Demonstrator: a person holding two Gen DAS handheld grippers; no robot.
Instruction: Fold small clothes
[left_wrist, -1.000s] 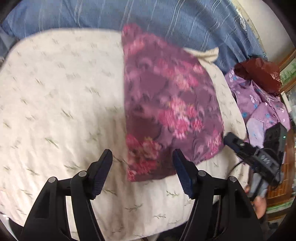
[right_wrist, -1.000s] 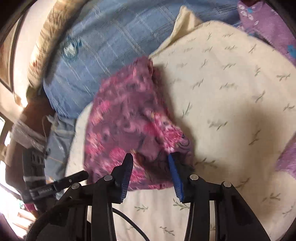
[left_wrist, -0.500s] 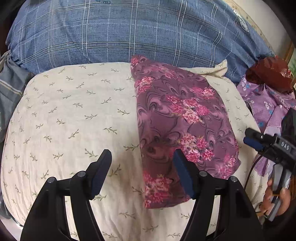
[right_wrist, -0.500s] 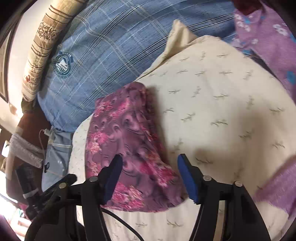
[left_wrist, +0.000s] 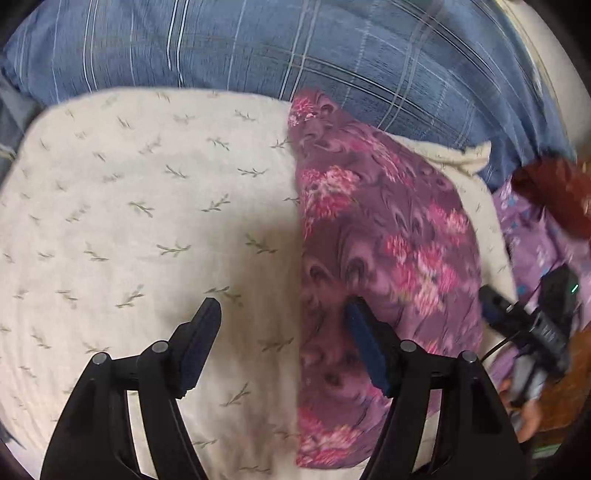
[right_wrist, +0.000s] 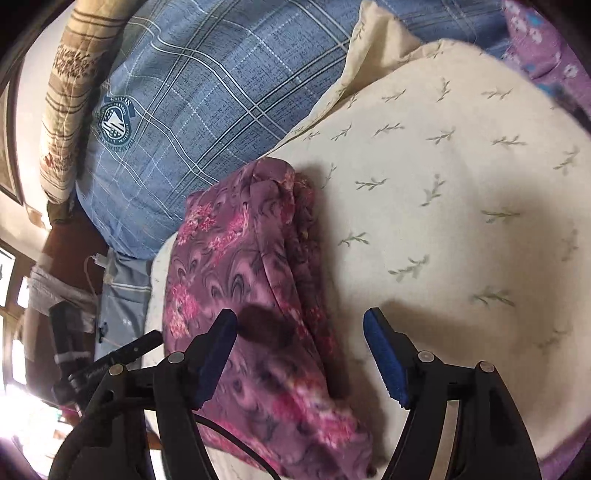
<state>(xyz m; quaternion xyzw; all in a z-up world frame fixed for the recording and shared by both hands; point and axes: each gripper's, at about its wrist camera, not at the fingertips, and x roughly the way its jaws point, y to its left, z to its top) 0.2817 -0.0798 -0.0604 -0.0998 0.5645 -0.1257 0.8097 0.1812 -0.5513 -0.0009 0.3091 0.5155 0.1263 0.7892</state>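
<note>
A folded purple floral garment (left_wrist: 388, 240) lies flat on a cream leaf-print pillow (left_wrist: 147, 221). My left gripper (left_wrist: 282, 310) hovers open over the garment's long left edge. One finger is above the pillow and the other above the cloth, and neither pad presses on it. In the right wrist view the garment (right_wrist: 240, 277) shows its stacked folded edge. My right gripper (right_wrist: 300, 317) hangs over that edge with its jaws opening, pads clear of the cloth. The pillow (right_wrist: 461, 184) spreads out to the right.
A blue plaid cushion (left_wrist: 295, 44) borders the pillow's far side. Lilac flowered clothes (left_wrist: 535, 236) and a dark red bag (left_wrist: 554, 192) lie to the right. A striped beige quilt (right_wrist: 66, 92) is rolled up behind the blue cushion (right_wrist: 184, 110). A hand (left_wrist: 524, 413) holds the right gripper's handle.
The right gripper's jaws have widened and let go of the garment's corner, which now lies flat. Both grippers have slid sideways over the pillow.
</note>
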